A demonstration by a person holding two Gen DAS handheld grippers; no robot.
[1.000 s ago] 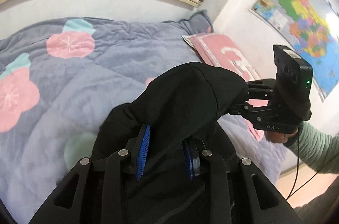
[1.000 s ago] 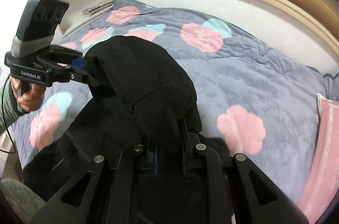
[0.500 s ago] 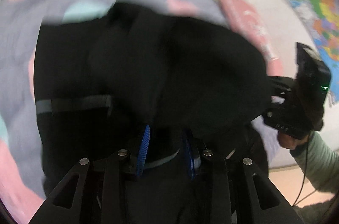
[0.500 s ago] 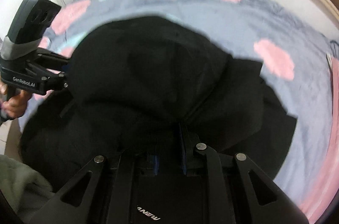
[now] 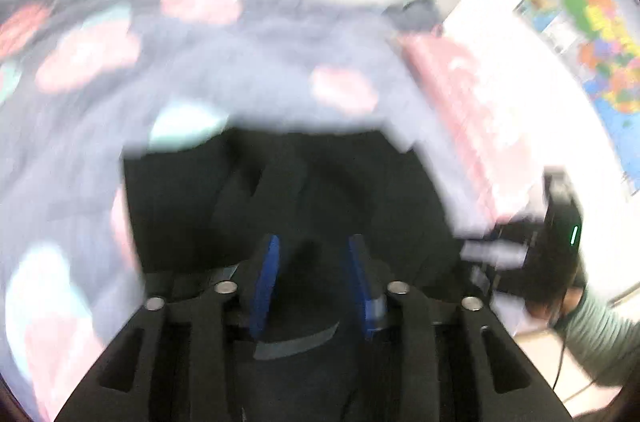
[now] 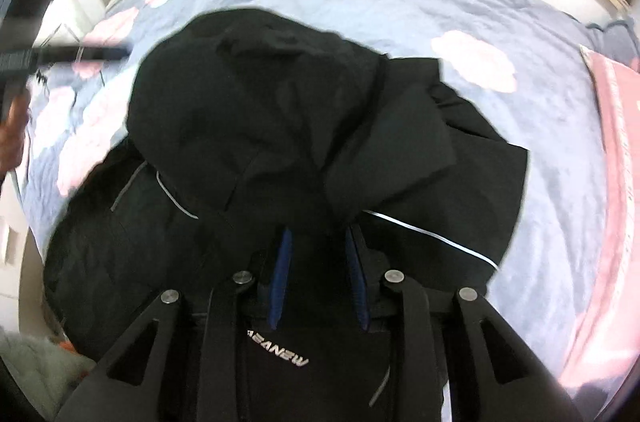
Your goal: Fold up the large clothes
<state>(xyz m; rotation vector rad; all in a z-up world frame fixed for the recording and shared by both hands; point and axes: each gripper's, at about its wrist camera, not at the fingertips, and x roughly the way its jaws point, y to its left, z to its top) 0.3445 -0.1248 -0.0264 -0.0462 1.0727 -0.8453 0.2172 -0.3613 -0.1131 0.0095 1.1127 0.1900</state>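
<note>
Fabric of the black jacket (image 6: 288, 126) lies heaped on the bed's flowered quilt (image 6: 500, 22), its hood end folded toward the near side, over the body with the grey piping. The right tool (image 6: 320, 274) stands with its blue pads apart, dark cloth between them but not clearly pinched. The left tool (image 5: 314, 282) is much the same, though that view is too smeared to say whether it grips anything. From where I stand, the fold wants both tools clear of the cloth, then a flattening pass so the hood sits square. A pink pillow (image 6: 616, 158) lies at the right.
</note>
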